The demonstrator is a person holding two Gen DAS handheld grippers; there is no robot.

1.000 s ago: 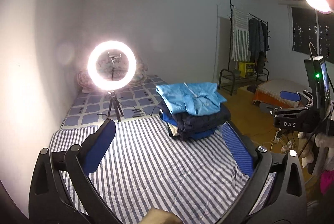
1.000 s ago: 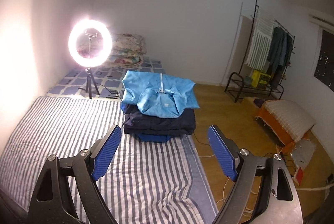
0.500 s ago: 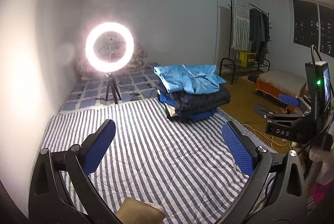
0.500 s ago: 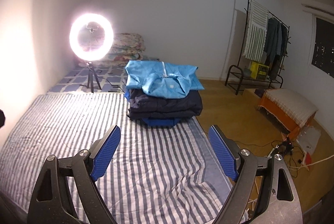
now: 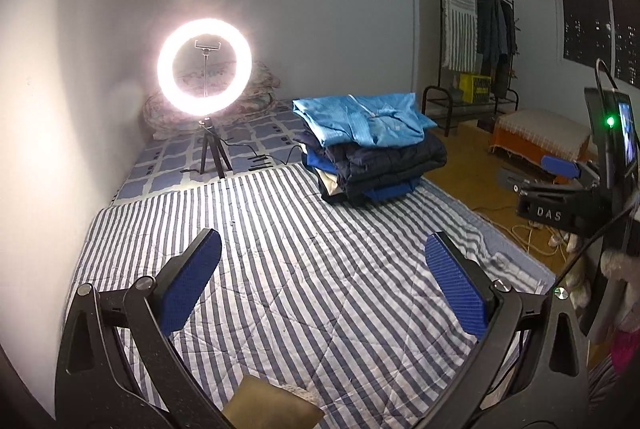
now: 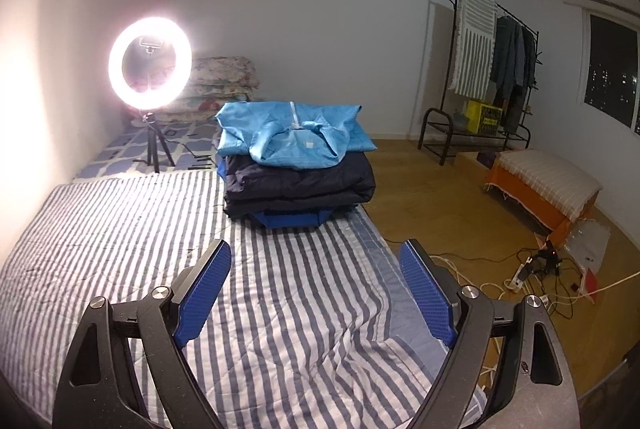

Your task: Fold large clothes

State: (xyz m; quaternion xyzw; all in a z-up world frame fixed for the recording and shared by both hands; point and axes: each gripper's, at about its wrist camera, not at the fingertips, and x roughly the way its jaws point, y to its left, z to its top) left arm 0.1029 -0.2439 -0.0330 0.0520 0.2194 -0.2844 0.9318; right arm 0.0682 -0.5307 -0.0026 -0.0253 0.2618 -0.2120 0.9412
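Observation:
A pile of folded clothes stands at the far right of the striped bedding [image 5: 300, 261]. A light blue garment [image 5: 360, 121] [image 6: 292, 137] lies on top, over a dark navy jacket [image 5: 384, 161] [image 6: 300, 185] and a blue piece [image 6: 292, 219] at the bottom. My left gripper [image 5: 322, 249] hangs open above the bare stripes, well short of the pile. My right gripper [image 6: 316, 253] is open too, nothing between its blue pads, over the bedding's right edge with the pile straight ahead. In the left wrist view it shows from the side at the right [image 5: 532, 173].
A lit ring light on a tripod [image 5: 205, 73] [image 6: 150, 63] stands behind the bedding, with floral quilts [image 6: 224, 77] by the wall. A clothes rack [image 6: 492, 69], an orange bench [image 6: 548, 185] and cables [image 6: 536, 269] occupy the wooden floor. A tan object [image 5: 272, 405] lies at the near edge.
Both grippers have sunk toward the striped bedding, so the pile now shows more from the side. Their jaws stay wide apart and empty.

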